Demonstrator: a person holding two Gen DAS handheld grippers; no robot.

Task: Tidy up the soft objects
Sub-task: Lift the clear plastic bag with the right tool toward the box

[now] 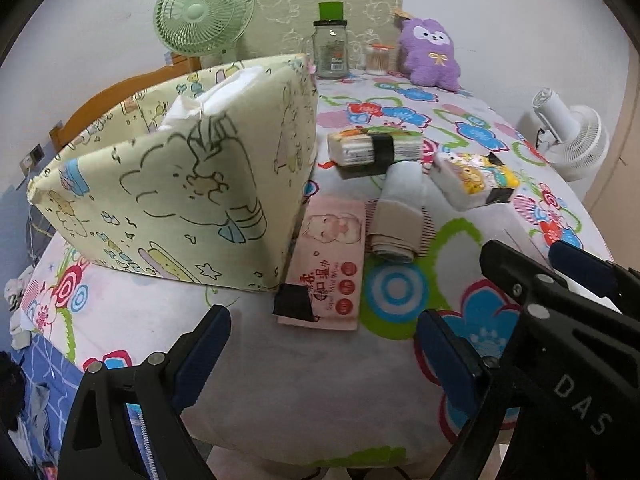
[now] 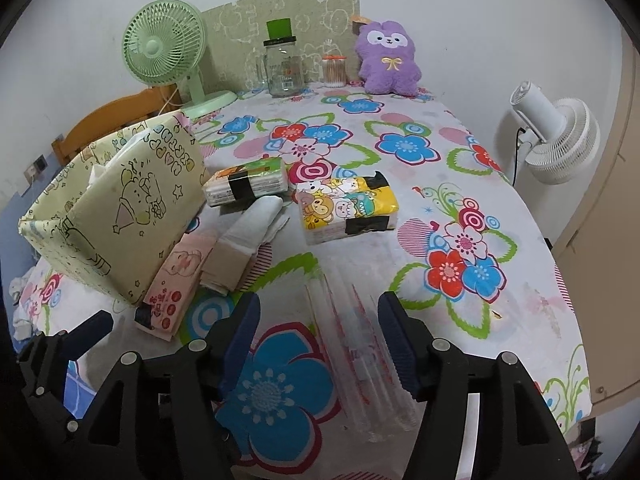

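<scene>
Floral cloth covers the tabletop [image 1: 280, 380]. Left wrist view: left gripper [image 1: 320, 344] hovers with jaws spread wide, nothing between them, near the pink wipes pack [image 1: 332, 256], which lies against the right side of the pale green fabric box [image 1: 180, 184]. Rolled beige cloth [image 1: 396, 220] lies just right of the wipes.

Right wrist view: right gripper [image 2: 318, 336] has jaws apart over a clear plastic sheet [image 2: 360, 360], not pinching it. Yellow tissue pack [image 2: 348, 208] and green tissue pack [image 2: 246, 186] lie farther off; purple plush [image 2: 386, 58] sits at the far edge.
</scene>
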